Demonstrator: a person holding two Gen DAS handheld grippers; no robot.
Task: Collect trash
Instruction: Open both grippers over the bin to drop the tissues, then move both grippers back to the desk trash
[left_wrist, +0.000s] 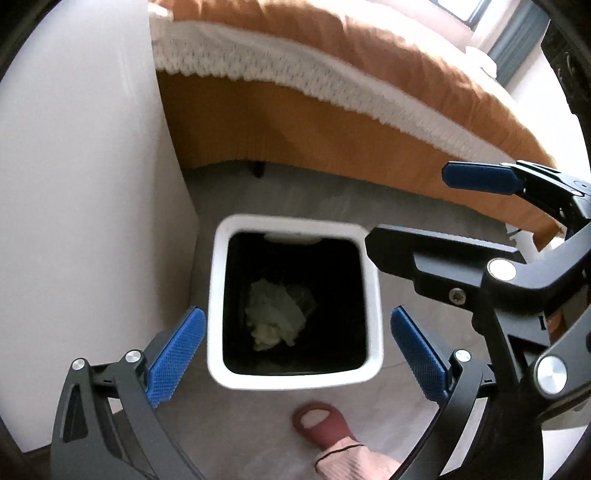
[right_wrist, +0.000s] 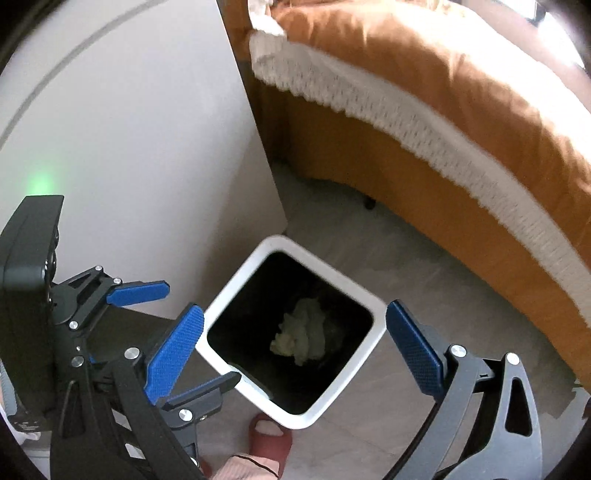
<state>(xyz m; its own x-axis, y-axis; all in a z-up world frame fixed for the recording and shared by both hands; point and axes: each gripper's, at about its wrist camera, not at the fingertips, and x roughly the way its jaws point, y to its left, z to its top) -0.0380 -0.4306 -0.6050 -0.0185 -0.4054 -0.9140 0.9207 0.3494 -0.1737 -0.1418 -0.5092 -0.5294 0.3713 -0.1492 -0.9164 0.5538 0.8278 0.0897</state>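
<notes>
I find no readable text, label, brand, number or sign in either wrist view. I checked the white rim of the trash bin (left_wrist: 373, 306), the white cabinet panel (right_wrist: 147, 147) beside it and the orange bed cover (left_wrist: 369, 74); all are plain. The black housing at the left edge of the right wrist view shows no lettering I can make out.

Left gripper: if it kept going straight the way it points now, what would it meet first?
The left gripper, open and empty, points down into the white trash bin. Going straight, it would probably pass the rim and first meet the crumpled paper at the bottom, though depth is unclear.
</notes>
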